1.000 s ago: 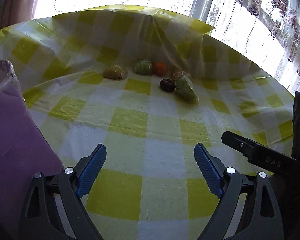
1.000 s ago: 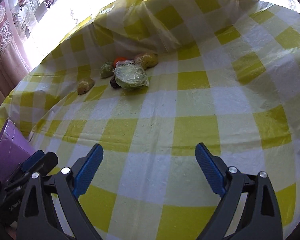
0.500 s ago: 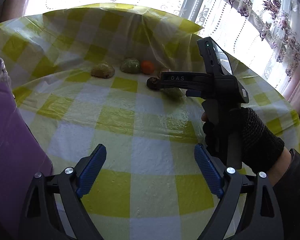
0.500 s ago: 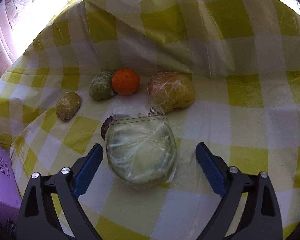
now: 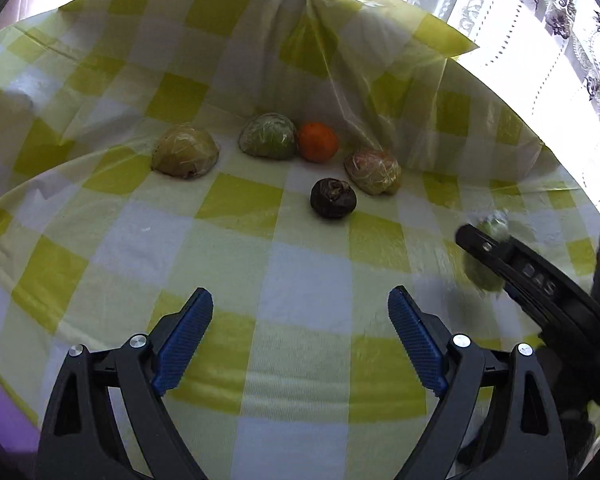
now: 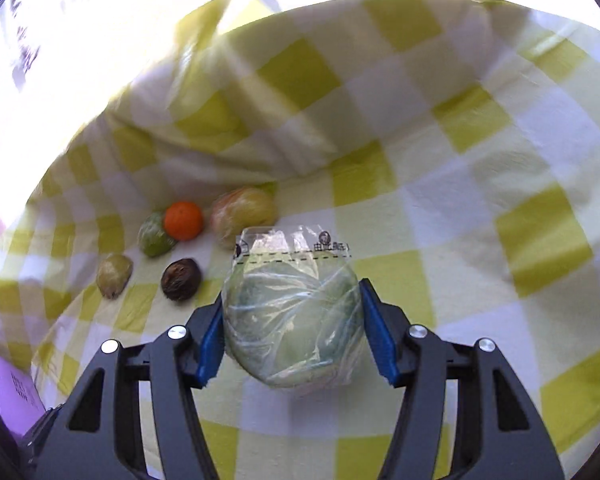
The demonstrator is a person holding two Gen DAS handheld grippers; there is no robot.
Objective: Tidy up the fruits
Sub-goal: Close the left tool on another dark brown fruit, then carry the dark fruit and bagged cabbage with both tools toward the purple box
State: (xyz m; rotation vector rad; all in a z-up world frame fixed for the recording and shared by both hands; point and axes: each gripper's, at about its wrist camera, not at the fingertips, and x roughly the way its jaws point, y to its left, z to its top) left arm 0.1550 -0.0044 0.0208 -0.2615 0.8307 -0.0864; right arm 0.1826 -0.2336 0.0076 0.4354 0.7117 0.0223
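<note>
My right gripper (image 6: 292,296) is closing its jaws on a large green fruit in clear plastic wrap (image 6: 292,320); both blue pads touch its sides. The left wrist view shows that fruit blurred (image 5: 482,276) behind the right gripper's finger (image 5: 486,245). On the yellow checked cloth (image 5: 300,264) lie an orange (image 5: 318,141), a dark brown fruit (image 5: 333,198), a green wrapped fruit (image 5: 268,141), a yellowish wrapped fruit (image 5: 186,151) and a reddish-yellow wrapped fruit (image 5: 374,171). My left gripper (image 5: 300,300) is open over bare cloth, short of them.
A purple box (image 6: 12,388) sits at the lower left edge. The cloth rises in a fold (image 5: 312,40) behind the fruits, with a bright window and flowered curtain (image 5: 560,20) beyond.
The right gripper reached the wrapped green fruit, closed onto it and carried it to the right, away from the group. The left gripper moved nearer the remaining fruits.
</note>
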